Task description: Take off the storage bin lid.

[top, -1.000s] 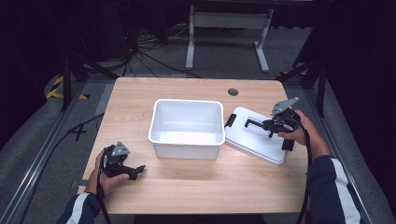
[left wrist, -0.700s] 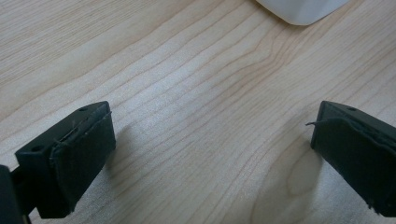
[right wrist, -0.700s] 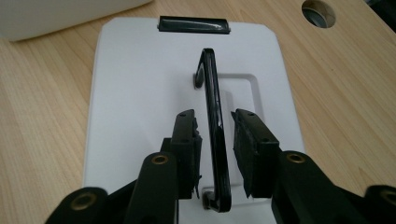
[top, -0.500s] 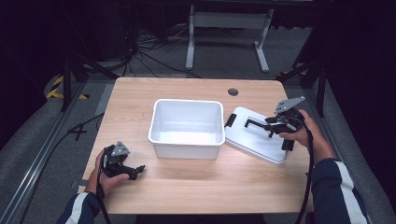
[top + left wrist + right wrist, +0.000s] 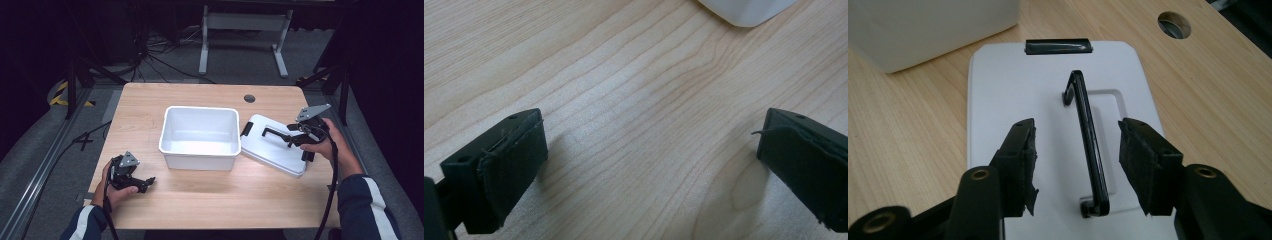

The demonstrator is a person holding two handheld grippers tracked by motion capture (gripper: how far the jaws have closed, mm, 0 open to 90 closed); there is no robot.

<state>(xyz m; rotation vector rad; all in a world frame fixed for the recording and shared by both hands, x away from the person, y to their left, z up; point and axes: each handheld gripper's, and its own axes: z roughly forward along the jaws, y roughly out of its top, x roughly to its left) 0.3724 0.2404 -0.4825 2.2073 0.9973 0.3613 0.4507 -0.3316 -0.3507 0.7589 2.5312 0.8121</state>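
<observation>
The right hand-held gripper point(image 5: 1077, 150) straddles the lid point(image 5: 998, 100) handle point(image 5: 1088, 135), jaws spread, likely to lift it (bin point(image 5: 199, 136) just beside). The left hand-held gripper point(image 5: 649, 150) rests released on the surface point(image 5: 624, 75).

Raised handle point(image 5: 1088, 145) between the right tongs' point(image 5: 1079, 165) jaws

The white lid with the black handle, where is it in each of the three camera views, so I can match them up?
High view: the white lid lies on the table right of centre, beside the white bin, under the right gripper.
Left gripper view: not in it.
Right gripper view: lid fills the centre; its black handle stands between the open jaws.
Shared landmark: the white bin, whose corner appears at the left gripper view's top edge.
</observation>
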